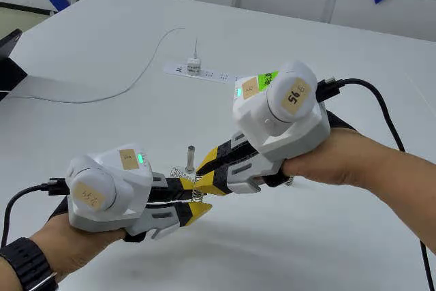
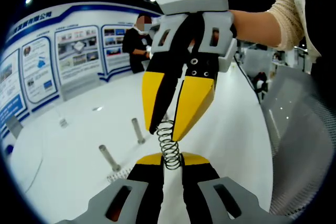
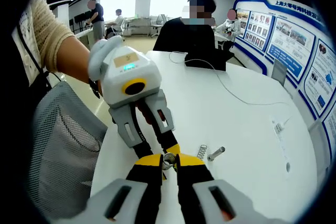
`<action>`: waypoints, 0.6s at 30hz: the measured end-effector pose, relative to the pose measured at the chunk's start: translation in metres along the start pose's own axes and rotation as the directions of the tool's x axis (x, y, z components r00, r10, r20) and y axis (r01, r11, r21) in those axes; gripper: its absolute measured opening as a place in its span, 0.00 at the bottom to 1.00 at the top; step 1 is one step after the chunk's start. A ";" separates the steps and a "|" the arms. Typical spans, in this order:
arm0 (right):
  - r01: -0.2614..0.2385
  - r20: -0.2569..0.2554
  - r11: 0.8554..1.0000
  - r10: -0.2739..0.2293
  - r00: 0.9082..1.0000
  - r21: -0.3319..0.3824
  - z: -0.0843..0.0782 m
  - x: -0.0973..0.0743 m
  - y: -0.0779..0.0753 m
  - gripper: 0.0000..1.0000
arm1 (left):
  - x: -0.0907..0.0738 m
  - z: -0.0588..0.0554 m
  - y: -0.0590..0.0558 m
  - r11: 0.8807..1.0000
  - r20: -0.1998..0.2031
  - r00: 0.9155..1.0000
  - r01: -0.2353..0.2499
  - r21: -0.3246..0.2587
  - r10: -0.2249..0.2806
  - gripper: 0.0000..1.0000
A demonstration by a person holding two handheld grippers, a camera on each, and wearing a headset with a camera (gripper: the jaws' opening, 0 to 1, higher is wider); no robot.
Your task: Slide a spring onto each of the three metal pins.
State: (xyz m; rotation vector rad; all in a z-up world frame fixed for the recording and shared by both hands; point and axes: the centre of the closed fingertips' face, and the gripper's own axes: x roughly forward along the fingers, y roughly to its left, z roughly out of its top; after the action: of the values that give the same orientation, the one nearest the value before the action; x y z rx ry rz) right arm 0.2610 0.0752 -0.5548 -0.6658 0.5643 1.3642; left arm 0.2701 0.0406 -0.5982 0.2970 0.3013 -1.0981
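Note:
A small steel spring [image 2: 169, 148] is stretched between both grippers. My left gripper [image 2: 170, 162] is shut on its lower end, and my right gripper [image 2: 168, 128] comes down from above, its yellow fingers pinched on the upper end. In the right gripper view the spring [image 3: 169, 159] is seen end-on between my right gripper [image 3: 169, 163] and the facing left gripper [image 3: 171, 149]. From the head view the two meet tip to tip at the spring [image 1: 198, 196], just in front of an upright metal pin [image 1: 190, 157]. Two pins [image 2: 137, 129] [image 2: 107, 157] stand bare to the left.
Another spring [image 3: 202, 150] lies on the white table beside a pin [image 3: 216, 153]. A white power strip [image 1: 197, 71] with a thin cable [image 1: 136, 76] lies farther back. A mesh chair [image 3: 58, 145] stands at the table's near edge, and people sit at the far end.

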 end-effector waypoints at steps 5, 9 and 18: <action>0.006 -0.011 1.000 -0.007 1.000 -0.006 -0.003 0.001 -0.001 0.11 | 0.001 -0.002 0.000 1.000 -0.004 1.000 -0.003 0.007 0.003 0.13; 0.013 -0.014 1.000 -0.013 1.000 -0.010 -0.003 0.000 -0.003 0.11 | 0.001 -0.001 0.001 1.000 0.002 1.000 -0.008 -0.002 0.008 0.17; 0.041 -0.010 0.999 -0.041 0.999 0.010 -0.007 -0.008 -0.014 0.11 | -0.008 -0.003 0.014 0.998 0.015 0.999 -0.050 -0.038 0.050 0.23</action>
State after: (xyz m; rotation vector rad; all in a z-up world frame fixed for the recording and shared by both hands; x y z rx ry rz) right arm 0.2740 0.0637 -0.5523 -0.6729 0.5616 1.3195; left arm 0.2789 0.0541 -0.5965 0.2605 0.2987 -1.0438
